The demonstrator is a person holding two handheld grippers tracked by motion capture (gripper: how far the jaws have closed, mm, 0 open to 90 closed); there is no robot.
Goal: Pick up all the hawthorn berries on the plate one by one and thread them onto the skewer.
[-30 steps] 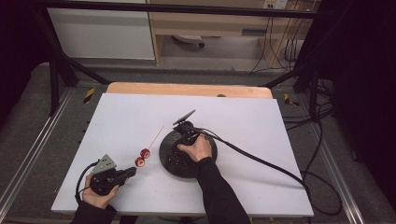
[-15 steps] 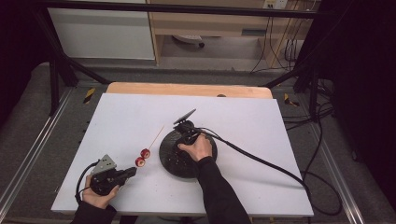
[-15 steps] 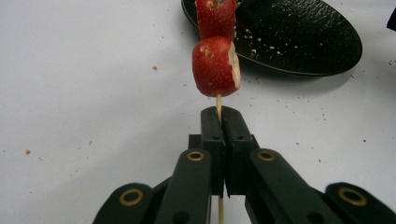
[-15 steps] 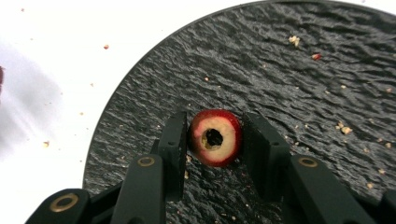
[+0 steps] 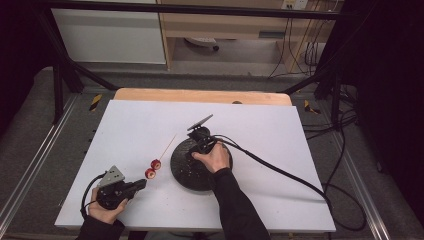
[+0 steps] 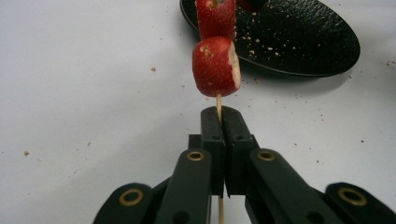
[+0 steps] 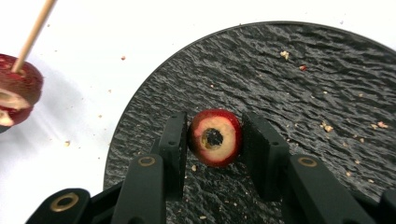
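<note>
White board (image 5: 280,150) is laid over a wooden table, and two grippers, one skewer, one black plate and three red fruit pieces are counted on it. Nearest, at the lower left of the high view, the left gripper (image 5: 136,185) is held in a hand; its jaws are closed fully on the thin wooden skewer (image 6: 218,106), as is seen in the left gripper view. Two fruit pieces (image 6: 216,66) are threaded on this skewer, one behind the other, just beside the rim of the black plate (image 6: 317,42). Farther in, the right gripper (image 7: 215,140) is held over the plate, and the third fruit piece (image 7: 215,137), cored with a dark hole, is clamped between its jaws. This piece is hidden by the hand (image 5: 214,157) in the high view. Small crumbs are scattered on the plate and board. A black cable (image 5: 280,172) is trailed to the right.
</note>
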